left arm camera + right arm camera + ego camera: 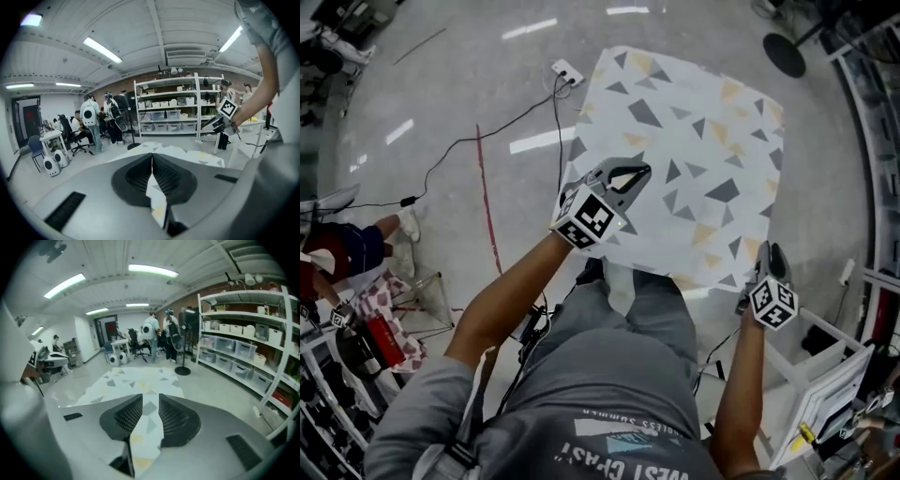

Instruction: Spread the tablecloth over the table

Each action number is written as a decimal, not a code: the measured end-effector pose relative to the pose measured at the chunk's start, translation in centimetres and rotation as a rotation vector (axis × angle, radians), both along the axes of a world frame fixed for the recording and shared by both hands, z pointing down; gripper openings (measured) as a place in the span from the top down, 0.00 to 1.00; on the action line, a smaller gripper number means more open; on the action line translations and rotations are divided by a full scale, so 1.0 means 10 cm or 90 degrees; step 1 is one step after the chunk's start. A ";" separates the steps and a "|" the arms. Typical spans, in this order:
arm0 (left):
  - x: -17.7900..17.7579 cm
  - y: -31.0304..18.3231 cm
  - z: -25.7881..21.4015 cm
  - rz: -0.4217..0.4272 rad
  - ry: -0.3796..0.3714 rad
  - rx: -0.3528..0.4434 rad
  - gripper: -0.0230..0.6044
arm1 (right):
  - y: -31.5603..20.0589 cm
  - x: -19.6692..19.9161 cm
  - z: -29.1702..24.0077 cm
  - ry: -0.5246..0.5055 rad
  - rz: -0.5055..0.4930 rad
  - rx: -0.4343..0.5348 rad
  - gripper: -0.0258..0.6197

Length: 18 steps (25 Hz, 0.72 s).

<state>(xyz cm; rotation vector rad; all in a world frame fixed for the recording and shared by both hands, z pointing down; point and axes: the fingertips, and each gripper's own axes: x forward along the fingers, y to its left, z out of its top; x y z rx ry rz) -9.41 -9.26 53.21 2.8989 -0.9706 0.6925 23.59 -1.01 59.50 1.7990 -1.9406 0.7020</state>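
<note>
The left gripper (630, 176) is clamping its jaws nearly together on the near edge of the tablecloth (684, 159). In the left gripper view (152, 157) the pads are pressing on a thin folded strip of the patterned fabric (157, 197), which is running down between them. The right gripper (772, 253) is gripping the same edge at the other corner. Its own view (150, 400) is showing the jaws standing a narrow way apart, with a wider fold of the cloth (146, 420) filling the gap and touching both pads.

Between the two grippers the tablecloth is hanging stretched in the air in front of the person, white with grey and yellow triangles, and reaching out over the floor (441, 112). A power strip (567, 70) is lying on the floor just beside the cloth's far left corner.

Further off, the left gripper view is showing shelving (168, 110) carrying rows of bins (173, 114). What is lying in them I cannot tell.
</note>
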 end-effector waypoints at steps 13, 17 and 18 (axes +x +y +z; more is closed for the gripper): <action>-0.69 0.80 -2.31 -0.101 0.189 0.165 0.97 | 0.22 -2.45 -2.96 -0.033 -0.362 0.324 0.95; -0.76 1.12 -2.75 -0.102 0.211 0.190 0.97 | 0.57 -2.87 -3.54 0.004 -0.429 0.373 0.95; -0.76 1.19 -2.85 -0.097 0.213 0.195 0.97 | 0.63 -2.94 -3.69 0.003 -0.431 0.390 0.95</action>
